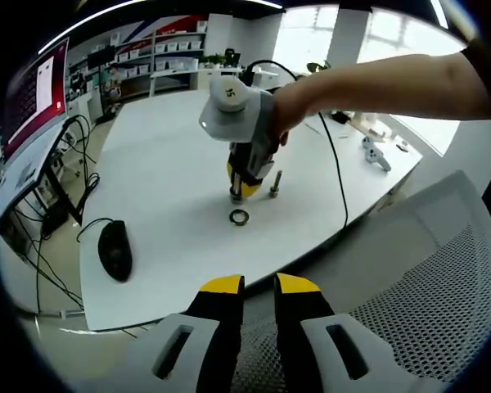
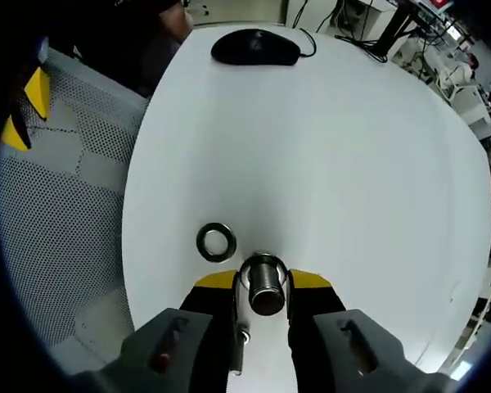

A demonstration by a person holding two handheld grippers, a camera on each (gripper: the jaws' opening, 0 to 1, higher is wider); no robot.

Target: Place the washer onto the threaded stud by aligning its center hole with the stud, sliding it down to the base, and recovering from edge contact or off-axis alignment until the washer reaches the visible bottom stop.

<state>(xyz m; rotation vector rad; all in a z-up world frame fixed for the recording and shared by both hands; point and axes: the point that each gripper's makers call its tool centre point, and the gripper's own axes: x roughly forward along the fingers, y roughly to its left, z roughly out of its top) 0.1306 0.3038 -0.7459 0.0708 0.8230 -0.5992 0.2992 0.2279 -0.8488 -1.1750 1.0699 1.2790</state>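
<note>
Washer (image 2: pixel 216 242) not on the stud yet. It lies flat on the white worktop (image 2: pixel 327 147), just beside your right gripper (image 2: pixel 262 288), to its left in the right gripper view. In the left gripper view the washer (image 1: pixel 239 217) sits just in front of the right gripper (image 1: pixel 244 193).

Right jaws are clamped on the threaded stud (image 2: pixel 264 293), seen end-on between the yellow tips. A second bolt-like piece (image 1: pixel 274 183) stands upright close beside it. I judge this as stud being held or steadied, washer pickup still to do.

Left gripper (image 1: pixel 258 286) hangs back over the worktop edge, above a mesh chair (image 1: pixel 425 303), well apart from the washer; jaws nearly together, nothing between them.

Next move probably: open the left jaws, reach in, take the washer by its rim, bring its hole over the stud axis.

Pose: your right arm (image 1: pixel 393 82) reaches in from the right of the left gripper view, gripper pointing down at the worktop. Mouse (image 1: pixel 114 250) sits off to the side, well clear.
</note>
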